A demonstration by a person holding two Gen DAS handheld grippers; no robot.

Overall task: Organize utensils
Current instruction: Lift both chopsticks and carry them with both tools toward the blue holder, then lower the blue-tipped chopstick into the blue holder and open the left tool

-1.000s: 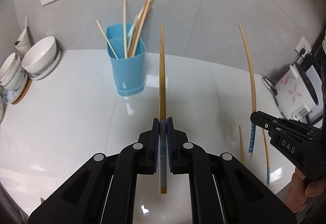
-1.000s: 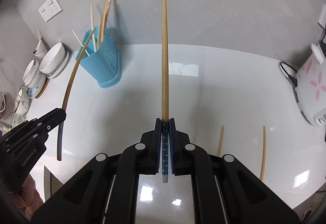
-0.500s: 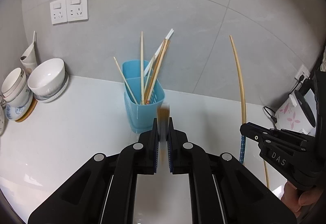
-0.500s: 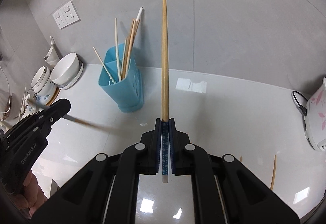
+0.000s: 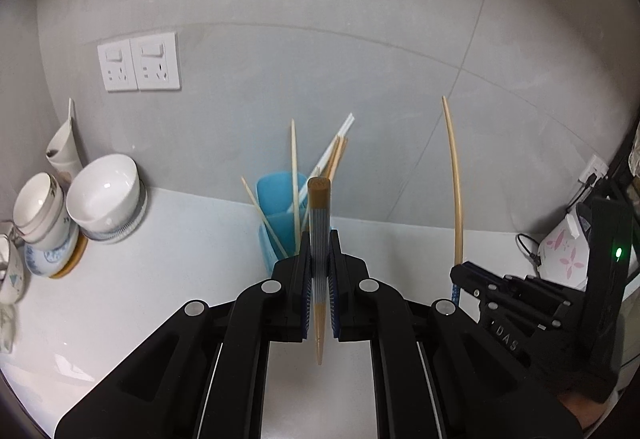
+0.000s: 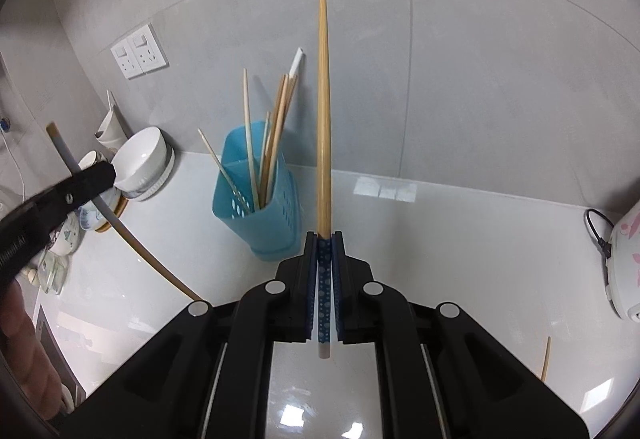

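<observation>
My left gripper (image 5: 319, 239) is shut on a wooden chopstick (image 5: 319, 199) by its grey-striped handle. The thick end points up and forward, and the thin tip hangs back under the jaws. Just behind it stands the blue utensil holder (image 5: 276, 215) with several chopsticks inside. My right gripper (image 6: 324, 239) is shut on a chopstick (image 6: 323, 111) by its blue-dotted handle, with the thin tip pointing up past the holder (image 6: 260, 207). In the left wrist view the right gripper (image 5: 458, 271) is at the right. In the right wrist view the left gripper (image 6: 102, 173) is at the left.
White bowls (image 5: 104, 195) are stacked at the left by the wall, under two wall sockets (image 5: 138, 61). A flowered rice cooker (image 6: 628, 259) with its cable stands at the right. One loose chopstick (image 6: 545, 359) lies on the white counter near the front right.
Both grippers have risen and come nearer the blue holder. The left gripper's chopstick has swung over in the jaws: its thin tip pointed away before, and now its thick end does.
</observation>
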